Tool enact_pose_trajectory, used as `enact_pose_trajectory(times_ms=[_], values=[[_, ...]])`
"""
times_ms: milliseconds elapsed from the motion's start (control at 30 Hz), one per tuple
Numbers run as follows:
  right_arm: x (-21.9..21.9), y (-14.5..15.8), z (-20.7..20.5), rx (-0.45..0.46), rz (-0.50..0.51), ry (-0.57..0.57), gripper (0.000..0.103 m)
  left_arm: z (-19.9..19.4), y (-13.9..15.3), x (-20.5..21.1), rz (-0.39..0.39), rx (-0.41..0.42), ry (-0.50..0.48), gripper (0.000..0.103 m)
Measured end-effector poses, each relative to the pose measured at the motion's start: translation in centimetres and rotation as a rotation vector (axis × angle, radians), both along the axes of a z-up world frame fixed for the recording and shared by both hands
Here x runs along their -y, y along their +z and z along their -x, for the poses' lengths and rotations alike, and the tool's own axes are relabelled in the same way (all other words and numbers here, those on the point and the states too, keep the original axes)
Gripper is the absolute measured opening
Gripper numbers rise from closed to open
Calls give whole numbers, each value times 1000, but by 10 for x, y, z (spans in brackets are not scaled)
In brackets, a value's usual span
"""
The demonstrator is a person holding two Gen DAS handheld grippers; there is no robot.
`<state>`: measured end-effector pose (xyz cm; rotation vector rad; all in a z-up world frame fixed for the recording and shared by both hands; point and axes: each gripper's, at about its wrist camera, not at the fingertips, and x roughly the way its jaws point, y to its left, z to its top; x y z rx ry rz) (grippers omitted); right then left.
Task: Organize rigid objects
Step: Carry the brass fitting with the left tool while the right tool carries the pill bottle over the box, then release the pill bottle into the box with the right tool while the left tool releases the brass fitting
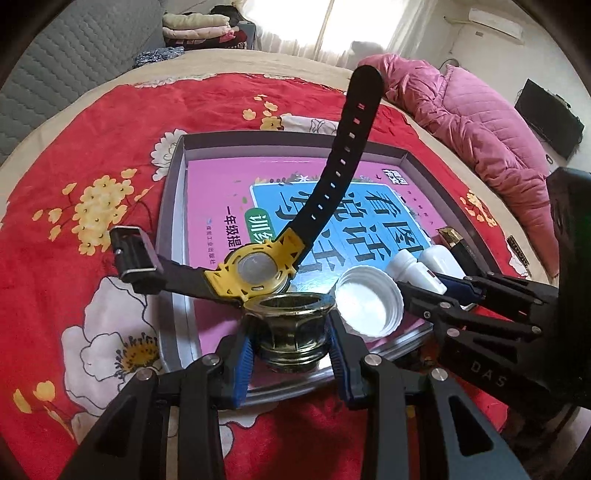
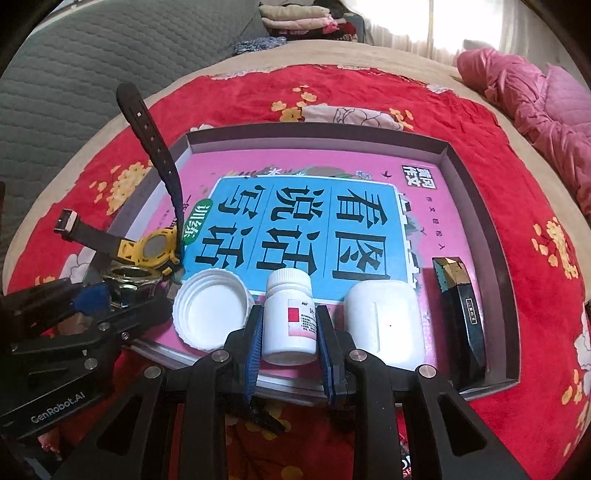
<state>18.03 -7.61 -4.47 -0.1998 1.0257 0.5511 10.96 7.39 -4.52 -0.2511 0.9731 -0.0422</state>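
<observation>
Left tongs (image 1: 291, 343) gripped brass fitting (image 1: 291, 325) at tray (image 1: 173, 236) near edge, watch (image 1: 255, 273) just beyond. Right tongs (image 2: 290, 332) clamped pill bottle (image 2: 290, 314) over book (image 2: 332, 177); cap (image 2: 212, 308) left, white case (image 2: 384, 325) right. Both items judged unplaced.

A big bed (image 2: 480, 122) has a red flower blanket (image 1: 92, 155); a pink quilt (image 1: 472, 122) lies bunched up; folded clothes (image 1: 199, 29) sit by a bright window (image 1: 332, 26); grey padded headboard (image 2: 92, 62).
</observation>
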Motion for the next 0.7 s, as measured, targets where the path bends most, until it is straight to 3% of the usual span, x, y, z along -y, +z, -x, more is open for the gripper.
enact_pose_trajectory(times_ms=[700], values=[[4,6,3,-2,-17,-12,28,0,1,2,-13,2,-2,37]])
